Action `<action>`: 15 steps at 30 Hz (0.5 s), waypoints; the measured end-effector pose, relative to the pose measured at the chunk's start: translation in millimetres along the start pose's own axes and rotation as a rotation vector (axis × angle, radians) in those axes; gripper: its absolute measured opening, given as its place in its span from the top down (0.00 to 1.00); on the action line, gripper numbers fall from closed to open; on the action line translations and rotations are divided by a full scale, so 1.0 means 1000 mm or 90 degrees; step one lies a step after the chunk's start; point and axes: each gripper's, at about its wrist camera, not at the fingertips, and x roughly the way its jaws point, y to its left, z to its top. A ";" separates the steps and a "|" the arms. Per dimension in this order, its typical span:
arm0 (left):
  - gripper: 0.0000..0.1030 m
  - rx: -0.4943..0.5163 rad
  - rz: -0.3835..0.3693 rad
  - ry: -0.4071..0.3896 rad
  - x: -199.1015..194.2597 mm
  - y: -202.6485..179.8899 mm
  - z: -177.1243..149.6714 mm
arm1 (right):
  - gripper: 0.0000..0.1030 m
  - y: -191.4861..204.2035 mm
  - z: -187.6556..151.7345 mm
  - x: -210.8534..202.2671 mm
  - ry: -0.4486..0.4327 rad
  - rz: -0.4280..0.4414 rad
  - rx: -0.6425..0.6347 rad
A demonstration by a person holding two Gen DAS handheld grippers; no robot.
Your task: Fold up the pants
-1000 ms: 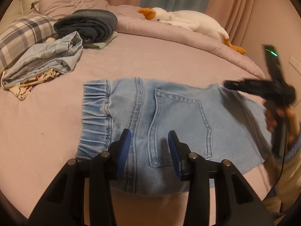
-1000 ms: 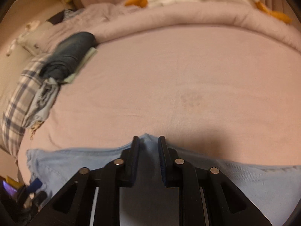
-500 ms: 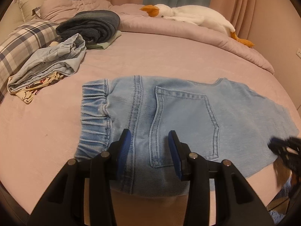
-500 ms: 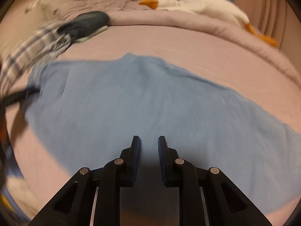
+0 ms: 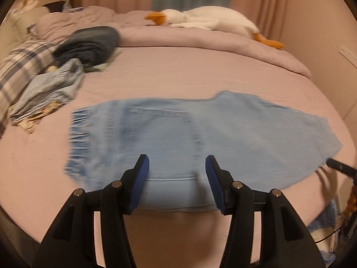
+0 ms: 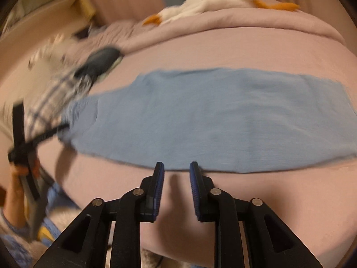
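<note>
Light blue denim pants point(image 5: 200, 138) lie flat across the pink bed, elastic waistband to the left, back pocket up. My left gripper point(image 5: 177, 164) is open and empty, hovering over the pants' near edge by the pocket. In the right wrist view the pants point(image 6: 212, 116) stretch across the bed. My right gripper point(image 6: 176, 170) is open with a narrow gap and empty, just in front of the pants' near edge. The left gripper point(image 6: 22, 138) shows at the far left of that view, held in a hand.
Folded dark clothes point(image 5: 89, 44) and a light blue folded pile point(image 5: 46, 91) sit at the back left beside a plaid pillow point(image 5: 20, 67). A white plush goose point(image 5: 207, 21) lies on the rolled duvet at the back. The bed's near edge point(image 5: 167, 230) is below my fingers.
The right gripper has let go of the pants, opened slightly and drawn back to the near edge. The left gripper has pulled back and up. The pants lie flat.
</note>
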 end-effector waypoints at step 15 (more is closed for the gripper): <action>0.49 0.109 -0.227 0.094 0.062 -0.143 0.008 | 0.62 -0.137 -0.038 -0.075 -0.159 -0.069 0.382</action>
